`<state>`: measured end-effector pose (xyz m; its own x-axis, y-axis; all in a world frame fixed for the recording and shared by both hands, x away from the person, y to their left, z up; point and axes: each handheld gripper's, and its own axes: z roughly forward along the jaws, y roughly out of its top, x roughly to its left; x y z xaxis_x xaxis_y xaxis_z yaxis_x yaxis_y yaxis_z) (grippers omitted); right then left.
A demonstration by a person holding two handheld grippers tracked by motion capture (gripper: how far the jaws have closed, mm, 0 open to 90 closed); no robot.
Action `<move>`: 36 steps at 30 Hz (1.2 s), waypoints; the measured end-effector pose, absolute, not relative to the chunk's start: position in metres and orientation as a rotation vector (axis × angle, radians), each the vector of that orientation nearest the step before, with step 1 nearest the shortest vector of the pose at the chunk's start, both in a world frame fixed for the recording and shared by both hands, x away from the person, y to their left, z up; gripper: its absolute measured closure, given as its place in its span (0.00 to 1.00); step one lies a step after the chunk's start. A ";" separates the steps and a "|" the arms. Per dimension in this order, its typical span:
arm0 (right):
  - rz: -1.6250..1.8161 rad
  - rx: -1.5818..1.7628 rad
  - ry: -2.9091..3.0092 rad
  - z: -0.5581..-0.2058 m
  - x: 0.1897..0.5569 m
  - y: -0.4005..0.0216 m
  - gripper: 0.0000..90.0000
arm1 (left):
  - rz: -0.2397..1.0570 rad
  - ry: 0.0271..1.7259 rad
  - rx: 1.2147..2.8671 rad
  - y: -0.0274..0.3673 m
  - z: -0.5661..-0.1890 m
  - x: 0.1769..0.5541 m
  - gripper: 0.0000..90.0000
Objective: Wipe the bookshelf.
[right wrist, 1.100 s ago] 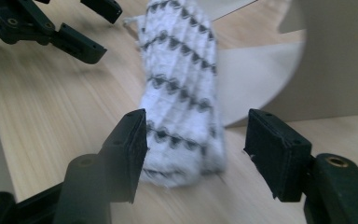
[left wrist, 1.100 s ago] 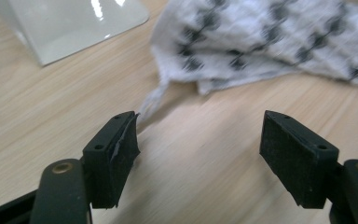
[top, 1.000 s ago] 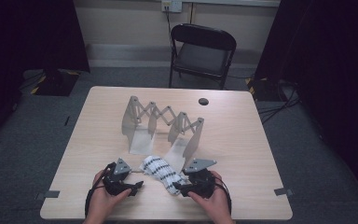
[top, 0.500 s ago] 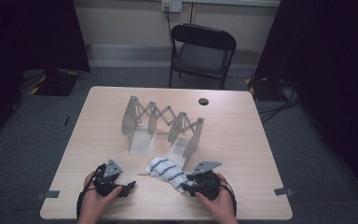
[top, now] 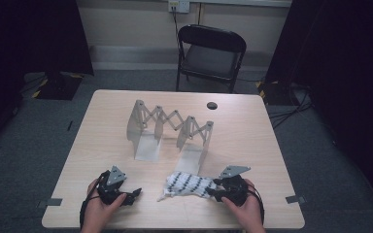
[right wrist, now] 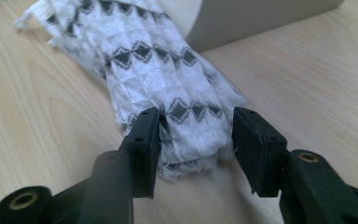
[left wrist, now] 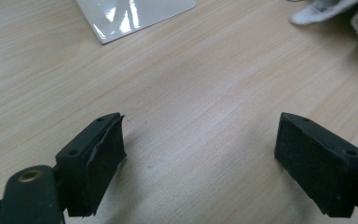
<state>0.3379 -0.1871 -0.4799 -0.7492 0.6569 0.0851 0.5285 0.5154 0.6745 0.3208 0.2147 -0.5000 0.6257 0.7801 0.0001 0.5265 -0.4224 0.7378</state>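
A white cloth with black zigzag bands [top: 187, 184] lies bunched near the table's front edge. My right gripper [top: 210, 194] is at its right end. In the right gripper view the jaws [right wrist: 196, 126] pinch the cloth's [right wrist: 144, 60] folded end; they have just been opening slightly, and the fabric is still squeezed between the pads. My left gripper [top: 135, 193] sits at the front left, apart from the cloth. Its jaws [left wrist: 200, 130] have just been opening and stand open over bare wood, with the cloth's tip [left wrist: 326, 9] far off.
A folding accordion rack [top: 170, 124] with pale upright panels stands mid-table, its glossy base plate [left wrist: 135, 14] ahead of my left gripper and a panel [right wrist: 242, 18] just behind the cloth. A black round cap [top: 212, 105] sits at the back. A black chair [top: 211, 53] stands beyond the table.
My right gripper has slid to the right along the front edge, dragging the cloth with it. The cloth now lies clear of my left gripper, whose jaws have widened.
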 end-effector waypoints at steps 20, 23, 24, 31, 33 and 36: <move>1.002 1.072 2.510 -0.475 0.335 -0.210 0.54 | 0.450 1.020 2.122 0.214 -0.500 0.321 0.17; 1.027 1.035 2.501 -0.468 0.332 -0.205 0.54 | 0.450 1.021 2.122 0.214 -0.500 0.321 0.17; 1.028 1.025 2.502 -0.465 0.331 -0.202 0.54 | 0.449 1.021 2.123 0.214 -0.500 0.321 0.17; 1.062 0.971 2.523 -0.459 0.328 -0.176 0.54 | 0.451 1.022 2.122 0.214 -0.500 0.321 0.17; 1.052 0.955 2.537 -0.463 0.329 -0.169 0.54 | 0.451 1.021 2.123 0.214 -0.500 0.321 0.17; 1.040 0.962 2.562 -0.472 0.333 -0.164 0.54 | 0.451 1.021 2.122 0.214 -0.500 0.321 0.17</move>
